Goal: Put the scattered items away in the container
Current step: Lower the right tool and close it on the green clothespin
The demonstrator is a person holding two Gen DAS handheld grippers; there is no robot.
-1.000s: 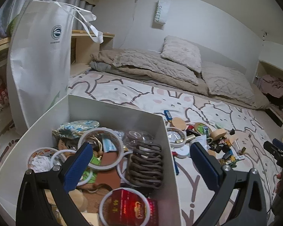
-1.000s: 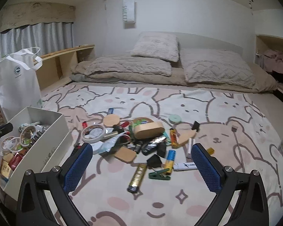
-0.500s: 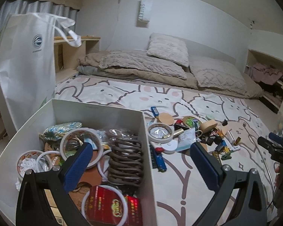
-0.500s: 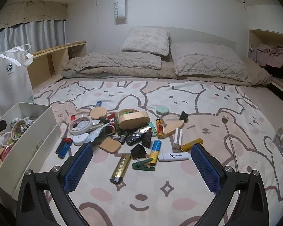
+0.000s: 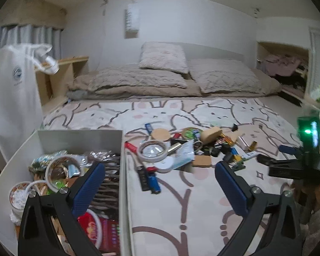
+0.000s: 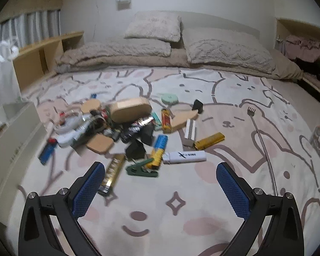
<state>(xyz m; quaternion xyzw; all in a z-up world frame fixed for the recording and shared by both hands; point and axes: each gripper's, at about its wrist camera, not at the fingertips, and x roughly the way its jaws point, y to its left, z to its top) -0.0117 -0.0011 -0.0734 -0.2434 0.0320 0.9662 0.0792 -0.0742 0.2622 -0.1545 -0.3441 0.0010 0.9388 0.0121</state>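
Bed [image 6: 181, 213] with bunny-print cover fills both views; a wide bare strip lies in front of the pile and to its right. White container [image 5: 121, 170] sits at the bed's left edge, already crowded with tape rings and packets, its right wall just beside the scattered items [image 6: 138, 132], which cluster mid-bed. Left claw [image 5: 160, 183] is wide open, empty, straddling the container's right wall, one finger over the contents, the other over the bed. Right claw [image 6: 160, 183] is wide open, empty, above the bare cover just short of the green clip [image 6: 141, 169] and gold lighter [image 6: 112, 173]. Only the left view shows the container's inside and the right claw's body; only the right view shows the metal back scratcher [image 6: 261, 140] lying apart on the right.
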